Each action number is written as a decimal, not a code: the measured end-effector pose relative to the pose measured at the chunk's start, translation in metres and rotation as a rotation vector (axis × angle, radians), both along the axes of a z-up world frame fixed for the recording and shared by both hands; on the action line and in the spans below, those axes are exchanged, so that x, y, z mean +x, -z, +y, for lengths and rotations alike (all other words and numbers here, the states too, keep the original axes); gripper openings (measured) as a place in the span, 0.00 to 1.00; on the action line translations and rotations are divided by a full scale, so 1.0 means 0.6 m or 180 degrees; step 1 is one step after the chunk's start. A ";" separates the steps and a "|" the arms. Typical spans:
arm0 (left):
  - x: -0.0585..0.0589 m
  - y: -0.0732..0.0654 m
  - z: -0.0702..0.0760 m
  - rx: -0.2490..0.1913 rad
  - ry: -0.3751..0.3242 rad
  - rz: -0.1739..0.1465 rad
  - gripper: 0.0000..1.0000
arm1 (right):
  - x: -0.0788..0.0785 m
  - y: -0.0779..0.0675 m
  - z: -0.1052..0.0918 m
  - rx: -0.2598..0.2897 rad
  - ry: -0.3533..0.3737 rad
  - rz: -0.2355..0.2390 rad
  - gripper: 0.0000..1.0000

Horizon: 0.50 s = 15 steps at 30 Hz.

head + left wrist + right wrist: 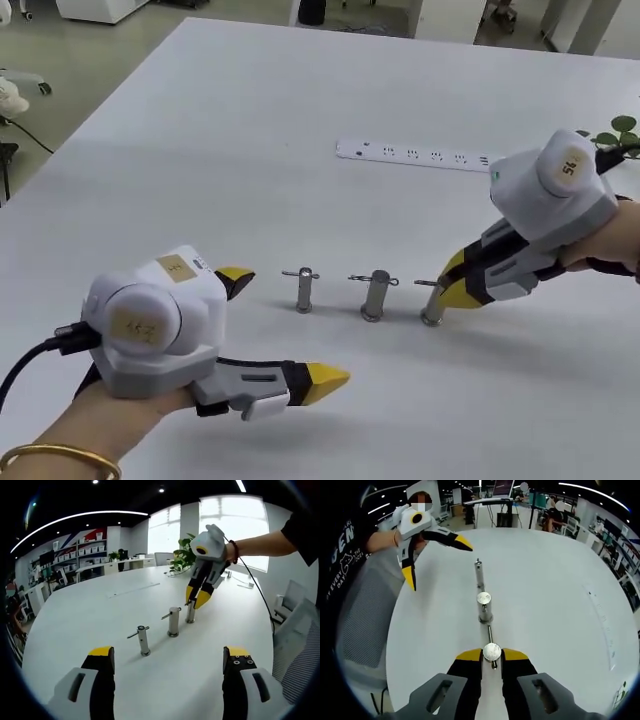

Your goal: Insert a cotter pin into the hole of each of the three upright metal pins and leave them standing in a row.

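I am at the last pin in the row. My right tongs [492,656] are drawn in narrow, one jaw either side of the head of the third pin [433,304], which stands just beyond the middle pin [375,296] on my right-hand side. A thin cotter pin [428,284] pokes out of the third pin's top towards the middle pin, so I judge it is through the hole or nearly so. I cannot tell whether my jaws are pinching its far end or only bracketing the pin head.

My left tongs [170,656] are spread wide and empty. They are held off the tabletop [200,150], well short of the first pin [304,291], which stands on the other side of the middle pin. The first and middle pins each show a cross-piece near the top.

To do this step well, I would push only along the line of the hole, straight towards the middle pin, with no downward or sideways lean. The third pin stands on a small foot and should tip easily. I would stop once the cotter pin's loop meets the shaft. When letting go, I would part the jaws evenly and draw back away from the middle pin, so neither jaw drags the head. My left tongs could come in and steady the third pin low down if it rocks.
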State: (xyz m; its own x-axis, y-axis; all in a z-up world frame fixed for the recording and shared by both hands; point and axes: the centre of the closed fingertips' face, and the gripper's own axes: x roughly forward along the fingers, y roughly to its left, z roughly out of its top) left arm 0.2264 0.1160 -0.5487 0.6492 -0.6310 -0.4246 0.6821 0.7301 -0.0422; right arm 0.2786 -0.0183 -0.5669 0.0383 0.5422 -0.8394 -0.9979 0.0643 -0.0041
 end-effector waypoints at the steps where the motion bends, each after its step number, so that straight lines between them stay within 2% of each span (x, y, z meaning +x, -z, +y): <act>1: 0.000 0.000 0.000 0.0004 0.0001 0.0000 0.89 | 0.000 0.000 0.000 -0.0010 -0.0028 -0.0016 0.09; 6: 0.000 0.000 0.000 0.0003 -0.0001 0.0001 0.89 | 0.000 -0.001 0.000 -0.0008 -0.0020 -0.0028 0.10; 10: 0.000 0.001 0.001 0.0014 -0.0005 0.0005 0.89 | 0.000 -0.007 0.002 0.0059 0.0003 -0.0011 0.13; 15: 0.003 0.000 0.005 0.0006 -0.0051 0.0000 0.89 | 0.001 -0.012 -0.004 0.0121 0.0181 0.0003 0.20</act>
State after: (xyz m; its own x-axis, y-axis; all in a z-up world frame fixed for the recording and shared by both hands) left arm 0.2282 0.1189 -0.5484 0.6593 -0.6197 -0.4259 0.6702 0.7410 -0.0407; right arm 0.2791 -0.0204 -0.5598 0.0692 0.5706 -0.8183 -0.9927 0.1210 0.0004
